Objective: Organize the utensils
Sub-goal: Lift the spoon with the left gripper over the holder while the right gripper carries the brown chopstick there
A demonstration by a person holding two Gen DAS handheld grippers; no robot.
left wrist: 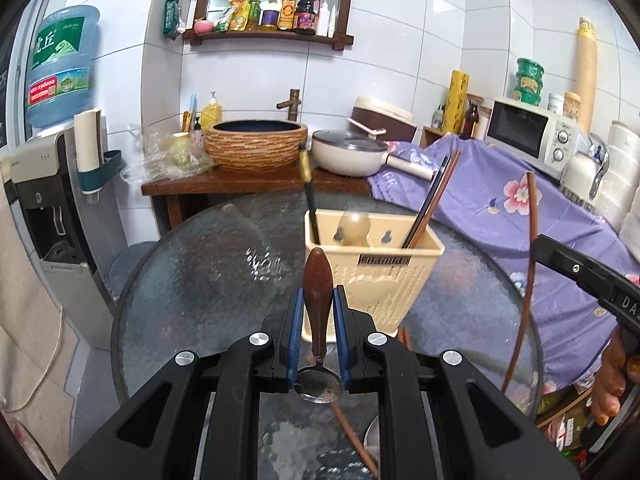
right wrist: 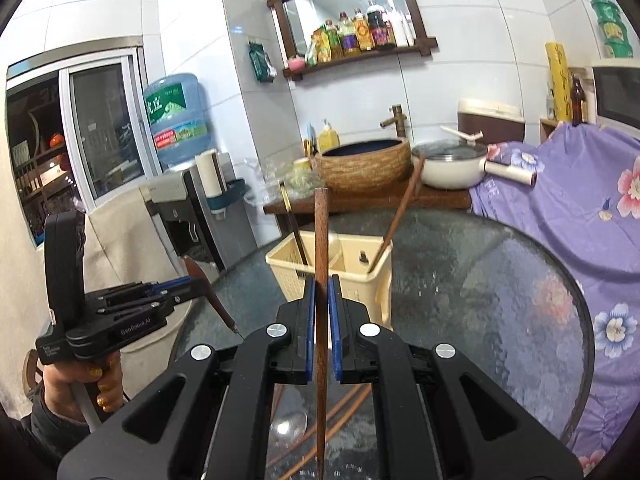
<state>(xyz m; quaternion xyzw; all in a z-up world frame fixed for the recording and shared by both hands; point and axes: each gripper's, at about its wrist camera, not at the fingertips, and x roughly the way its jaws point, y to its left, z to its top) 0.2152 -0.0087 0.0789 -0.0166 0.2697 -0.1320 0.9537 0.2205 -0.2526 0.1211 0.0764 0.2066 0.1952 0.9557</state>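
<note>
My left tongs (left wrist: 318, 312) clamp the spoon (left wrist: 318, 280) by its wooden handle, bowl end down, so it can drop handle-up into the caddy (left wrist: 376, 272). Right tongs (right wrist: 321, 300) pinch one chopstick (right wrist: 320, 240) upright, prob. for the same reason. Caddy sits near the worktop (right wrist: 500, 280) far edge w/ other sticks leaning inside. More chopsticks (right wrist: 344, 412) lie at the near edge, not yet sorted.

1. Water jug (left wrist: 60, 64), green label: "虎丘" in large white characters; smaller print unreadable.
2. Left gripper (right wrist: 208, 286), side of body: "GenRobot.AI".
3. Right gripper (left wrist: 538, 250), body: "DA", rest cut off.
4. Microwave (left wrist: 532, 136): small logo, illegible.
</note>
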